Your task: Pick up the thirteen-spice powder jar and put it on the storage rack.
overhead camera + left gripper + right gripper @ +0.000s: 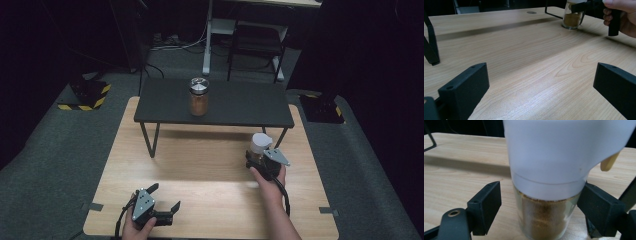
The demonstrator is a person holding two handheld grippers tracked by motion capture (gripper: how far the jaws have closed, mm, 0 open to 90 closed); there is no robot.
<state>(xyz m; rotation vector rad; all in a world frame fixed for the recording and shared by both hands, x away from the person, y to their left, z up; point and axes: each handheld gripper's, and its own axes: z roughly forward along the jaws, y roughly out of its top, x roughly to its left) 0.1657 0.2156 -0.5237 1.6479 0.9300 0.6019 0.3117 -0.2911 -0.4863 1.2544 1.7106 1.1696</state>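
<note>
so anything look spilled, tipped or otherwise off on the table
Nothing stands out. The white-capped glass spice jar stands upright on the light wooden table between the right tongs, and the metal-lidded glass jar sits upright on the black shelf. No spilled powder.

The table was pale wood with a visible grain and a smooth, faintly satin finish. On it, toward twelve o'clock, the small raised shelf had a matt black top. The jar on that shelf was clear glass with a shiny metal lid. At about four o'clock the second jar was glossy clear glass holding brown powder, under a smooth white plastic cap. The fingers looked like matt black plastic.
</note>
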